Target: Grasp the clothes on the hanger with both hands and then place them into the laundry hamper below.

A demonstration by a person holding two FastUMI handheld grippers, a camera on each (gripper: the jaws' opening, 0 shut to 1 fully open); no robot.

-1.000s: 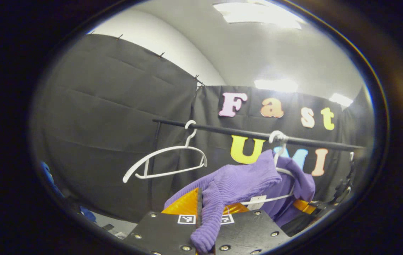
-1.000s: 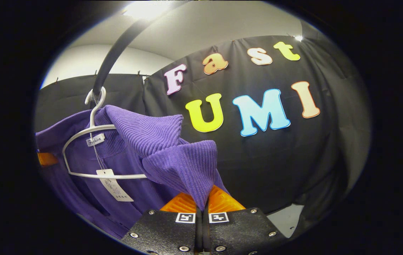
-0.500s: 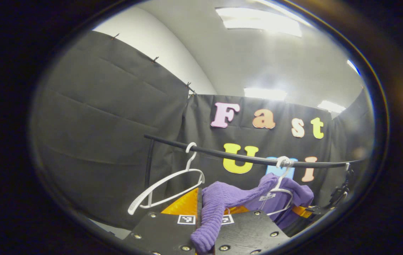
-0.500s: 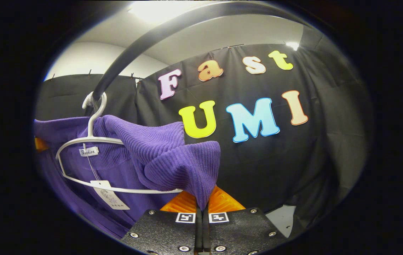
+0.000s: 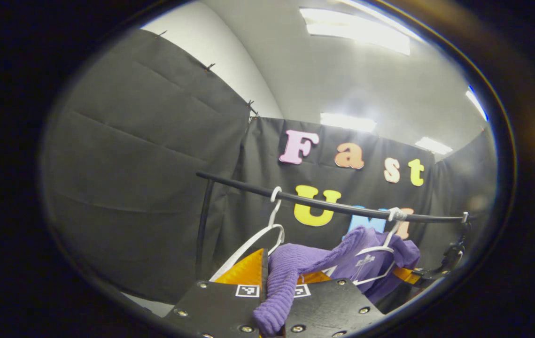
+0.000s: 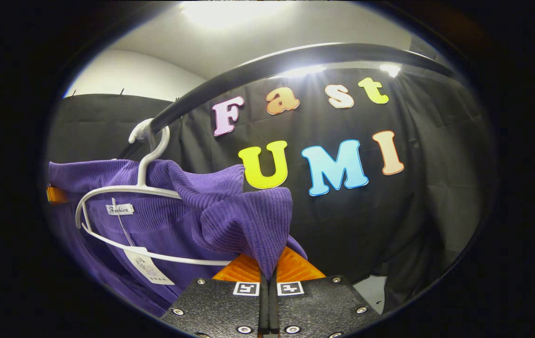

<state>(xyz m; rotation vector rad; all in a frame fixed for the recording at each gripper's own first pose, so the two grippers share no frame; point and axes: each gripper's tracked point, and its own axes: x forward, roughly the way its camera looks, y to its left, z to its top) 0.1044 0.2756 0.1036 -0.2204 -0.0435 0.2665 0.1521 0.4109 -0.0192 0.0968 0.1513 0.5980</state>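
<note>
since a second ago the purple sweater (image 6: pixel 229 216) has slid farther off its white hanger (image 6: pixel 121 220), though its neck still drapes there under the rail (image 5: pixel 323 204). left gripper (image 5: pixel 276 281) and right gripper (image 6: pixel 268 277) each pinch a shoulder fold. freeing it and lowering into the hamper remain.

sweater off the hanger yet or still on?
Still partly on: the purple sweater drapes over the white hanger, hooked on the rail. Both grippers pinch its fabric.

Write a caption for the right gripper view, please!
Right gripper pinches a purple sweater beside its white hanger on the black rail.
</note>
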